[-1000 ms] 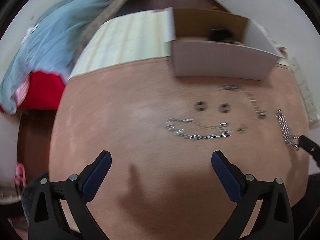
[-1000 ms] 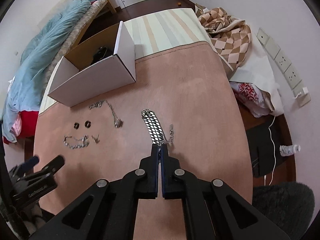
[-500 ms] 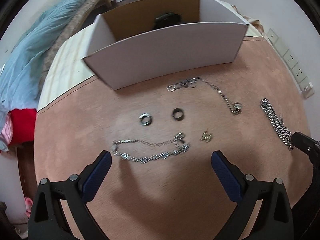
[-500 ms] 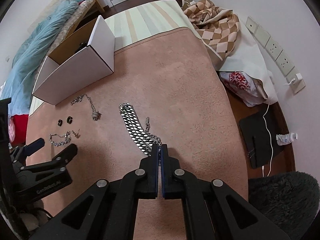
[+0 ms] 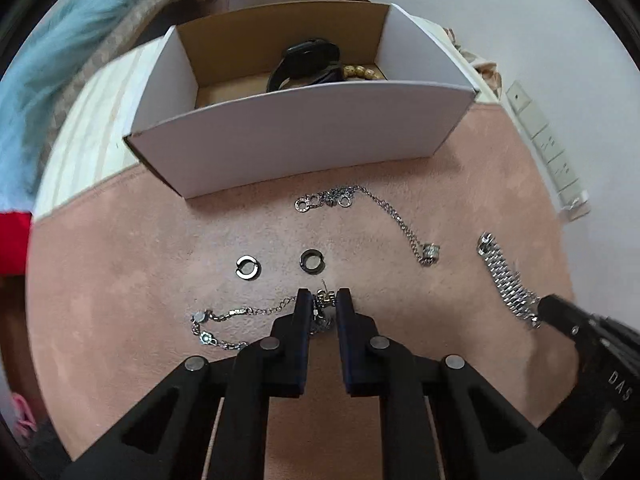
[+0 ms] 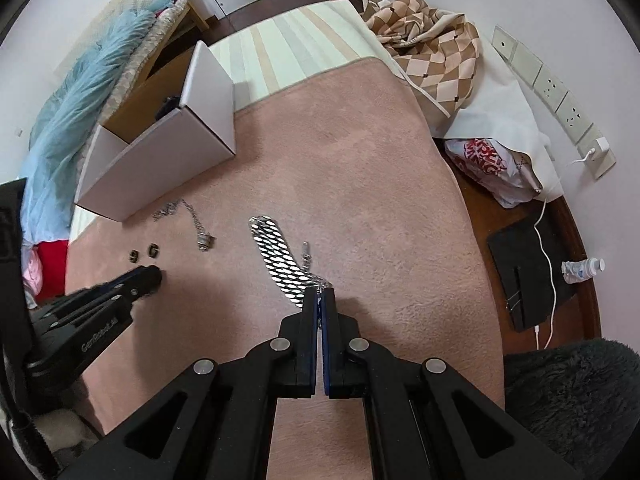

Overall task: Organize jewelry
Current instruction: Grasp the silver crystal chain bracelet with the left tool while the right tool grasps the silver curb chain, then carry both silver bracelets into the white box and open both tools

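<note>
Left wrist view, counts: one white cardboard box with a brown inside [image 5: 296, 148]; one wide flat silver mesh bracelet [image 5: 505, 280]; one thin silver chain with ring links and a small barrel charm [image 5: 394, 216]; one fine silver bracelet with flower links [image 5: 228, 322]; two small dark open rings [image 5: 248, 267] [image 5: 312, 260]; one tiny silver earring [image 5: 326, 298].
Surface: all of this lies on a pink fuzzy tabletop [image 5: 120, 280].
Box contents: a black strap-like band [image 5: 304, 62] and a string of golden beads [image 5: 360, 72] lie at the far end; the box stands open at the top, past the jewelry.
Left gripper [image 5: 322, 300]: low over the pink surface, jaws narrowed to a small gap around the tiny earring, with the end of the fine bracelet just beneath them; contact of the pads with the earring cannot be told.
Right gripper [image 6: 319, 295]: low over the same surface, jaws pressed together, pinching the near end of the mesh bracelet [image 6: 280, 256], which stretches away flat toward the box.
Spacing: the two rings sit side by side between the fine bracelet and the thin chain; the mesh bracelet lies well to the right of them.
</note>
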`<state>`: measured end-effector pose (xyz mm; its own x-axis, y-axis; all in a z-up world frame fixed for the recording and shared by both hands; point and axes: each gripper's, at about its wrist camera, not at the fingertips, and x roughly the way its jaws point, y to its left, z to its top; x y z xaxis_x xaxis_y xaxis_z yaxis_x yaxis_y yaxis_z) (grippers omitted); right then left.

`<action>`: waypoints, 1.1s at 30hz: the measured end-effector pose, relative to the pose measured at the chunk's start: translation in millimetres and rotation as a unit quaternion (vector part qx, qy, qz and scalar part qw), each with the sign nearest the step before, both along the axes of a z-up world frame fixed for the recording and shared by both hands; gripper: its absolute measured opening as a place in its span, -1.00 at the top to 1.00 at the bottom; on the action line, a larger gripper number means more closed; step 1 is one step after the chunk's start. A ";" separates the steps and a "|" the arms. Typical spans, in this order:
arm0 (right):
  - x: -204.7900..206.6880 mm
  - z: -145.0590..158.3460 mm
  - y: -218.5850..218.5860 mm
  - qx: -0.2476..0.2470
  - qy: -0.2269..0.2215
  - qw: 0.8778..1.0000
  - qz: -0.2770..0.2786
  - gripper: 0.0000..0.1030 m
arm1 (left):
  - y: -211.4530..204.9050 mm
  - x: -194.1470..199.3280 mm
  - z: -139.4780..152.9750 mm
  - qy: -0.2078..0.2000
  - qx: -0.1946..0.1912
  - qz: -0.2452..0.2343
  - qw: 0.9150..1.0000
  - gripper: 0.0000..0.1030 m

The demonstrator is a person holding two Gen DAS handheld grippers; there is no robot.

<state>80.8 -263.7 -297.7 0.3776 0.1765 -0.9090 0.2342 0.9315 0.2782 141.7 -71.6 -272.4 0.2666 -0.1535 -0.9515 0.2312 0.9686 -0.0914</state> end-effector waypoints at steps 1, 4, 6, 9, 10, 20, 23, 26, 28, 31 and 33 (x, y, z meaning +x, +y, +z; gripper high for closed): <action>-0.9 1.8 0.0 0.002 -0.002 1.000 0.001 0.97 | 4.9 0.9 1.1 0.006 -0.012 0.006 1.000 0.95; -1.5 15.1 1.2 0.015 -0.016 1.000 0.003 0.97 | 19.6 -1.9 12.7 0.014 -0.049 0.018 0.999 0.98; -1.6 23.6 2.6 0.020 -0.026 0.999 0.006 0.97 | 29.3 -5.3 26.8 0.002 -0.058 0.022 0.998 0.98; -0.2 38.9 7.1 0.025 -0.041 0.999 0.015 0.98 | 46.1 -9.3 45.2 -0.011 -0.074 0.030 0.997 0.99; 0.2 43.1 8.6 0.027 -0.046 0.998 0.018 0.98 | 52.3 -9.6 53.1 -0.018 -0.077 0.033 0.996 0.99; 4.9 71.4 21.0 0.047 -0.072 0.996 0.033 0.98 | 84.1 -5.6 83.8 -0.039 -0.100 0.066 0.992 0.96; 6.2 67.9 22.1 0.048 -0.069 0.996 0.032 0.98 | 98.9 -1.6 62.4 -0.008 -0.103 0.101 0.989 0.82; 4.4 59.8 22.4 0.051 -0.059 0.996 0.030 0.98 | 108.3 2.8 31.3 0.022 -0.084 0.127 0.988 0.23; 3.3 55.4 22.0 0.051 -0.054 0.997 0.030 0.98 | 112.0 3.5 16.3 0.035 -0.089 0.134 0.986 0.12; 2.4 49.8 19.5 0.050 -0.048 0.997 0.027 0.98 | 107.8 3.7 2.3 0.038 -0.072 0.135 0.988 0.11; 2.5 46.4 17.0 0.048 -0.044 0.998 0.022 0.98 | 98.1 4.6 3.0 0.022 -0.052 0.122 0.991 0.11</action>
